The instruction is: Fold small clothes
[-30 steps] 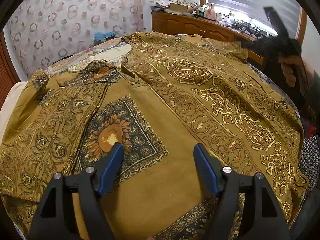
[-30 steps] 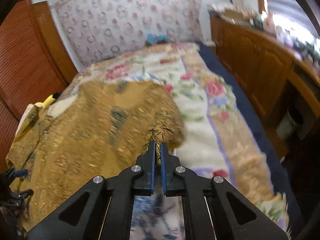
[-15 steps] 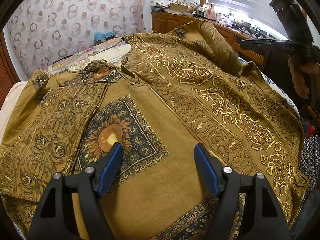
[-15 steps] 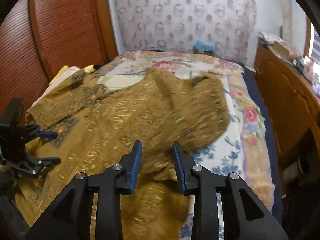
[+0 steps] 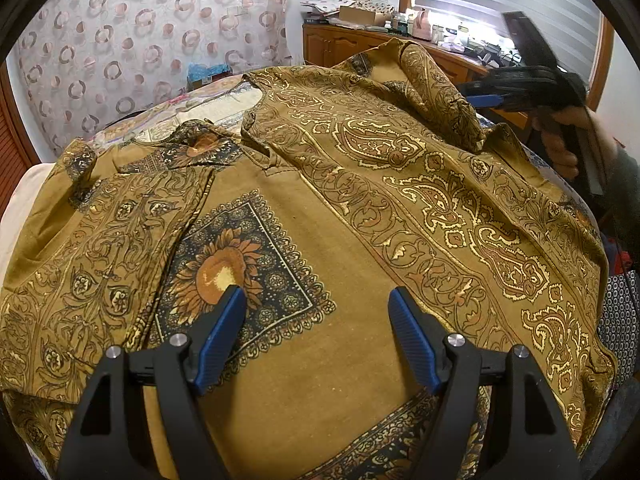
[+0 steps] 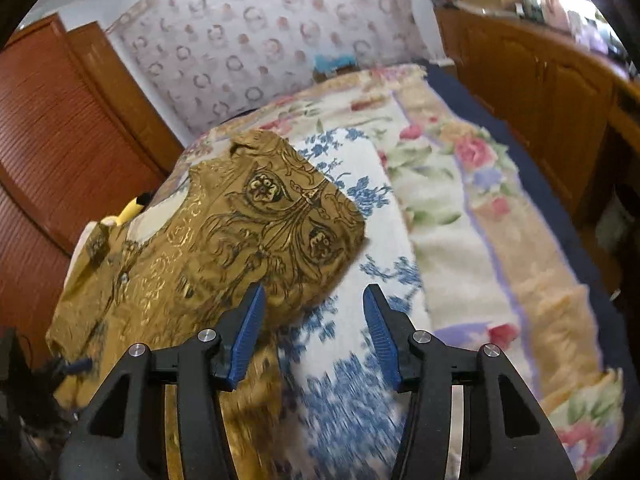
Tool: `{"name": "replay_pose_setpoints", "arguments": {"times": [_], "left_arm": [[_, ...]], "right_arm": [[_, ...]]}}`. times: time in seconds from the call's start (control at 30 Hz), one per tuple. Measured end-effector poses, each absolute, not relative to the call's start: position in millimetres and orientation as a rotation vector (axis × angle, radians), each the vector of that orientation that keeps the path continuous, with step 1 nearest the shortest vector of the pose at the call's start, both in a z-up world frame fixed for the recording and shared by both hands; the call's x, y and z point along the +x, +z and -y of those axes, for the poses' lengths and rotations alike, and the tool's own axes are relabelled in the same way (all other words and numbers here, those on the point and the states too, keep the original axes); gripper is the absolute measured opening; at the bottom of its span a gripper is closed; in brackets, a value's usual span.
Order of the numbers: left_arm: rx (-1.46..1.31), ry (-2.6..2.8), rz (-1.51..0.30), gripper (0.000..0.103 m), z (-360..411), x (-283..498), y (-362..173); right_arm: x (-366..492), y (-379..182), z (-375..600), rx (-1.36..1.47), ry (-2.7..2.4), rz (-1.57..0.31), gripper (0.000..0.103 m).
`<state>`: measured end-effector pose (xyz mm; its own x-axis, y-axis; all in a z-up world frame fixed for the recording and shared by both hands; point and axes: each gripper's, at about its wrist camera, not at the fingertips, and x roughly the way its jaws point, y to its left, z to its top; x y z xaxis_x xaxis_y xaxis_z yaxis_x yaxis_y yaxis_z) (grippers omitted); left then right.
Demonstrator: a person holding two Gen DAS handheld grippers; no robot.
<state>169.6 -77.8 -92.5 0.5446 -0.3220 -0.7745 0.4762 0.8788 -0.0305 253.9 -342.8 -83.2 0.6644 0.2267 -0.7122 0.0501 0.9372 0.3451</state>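
A mustard-gold patterned shirt with a sunflower panel lies spread front-up on the bed. Its right sleeve is folded in over the body; the same sleeve shows in the right wrist view. My left gripper is open and empty, hovering just above the shirt's lower front. My right gripper is open and empty, beside the folded sleeve's edge and over the bedspread; it also shows in the left wrist view, held by a hand.
A floral bedspread covers the bed. A wooden dresser with clutter stands along the right. Red-brown slatted doors stand at the left. A yellow item lies near the shirt's far shoulder.
My right gripper, shut on the sleeve a second ago, carried it over the shirt body, opened and let it drop. The left gripper has not moved.
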Motion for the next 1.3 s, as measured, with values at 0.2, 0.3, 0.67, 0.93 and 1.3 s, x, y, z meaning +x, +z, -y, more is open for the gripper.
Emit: {"name": "replay_pose_setpoints", "arguments": {"times": [0.2, 0.3, 0.67, 0.93, 1.3], "left_arm": [[0.192, -0.477, -0.875, 0.075, 77.5, 169.7, -92.3], [0.192, -0.478, -0.875, 0.075, 77.5, 169.7, -92.3], [0.193, -0.479, -0.876, 0.075, 77.2, 169.7, -92.2], [0.193, -0.48, -0.876, 0.075, 77.1, 169.7, -92.2], [0.191, -0.482, -0.876, 0.075, 76.4, 170.1, -92.1]], "right_arm": [[275.6, -87.3, 327.3, 0.342, 0.096, -0.87, 0.044], [283.5, -90.3, 319.1, 0.322, 0.123, -0.894, 0.012], [263.9, -23.6, 239.7, 0.207, 0.386, -0.771, 0.002], [244.2, -13.6, 195.4, 0.078, 0.439, -0.762, 0.035], [235.0, -82.5, 217.7, -0.047, 0.336, -0.914, 0.035]]}}
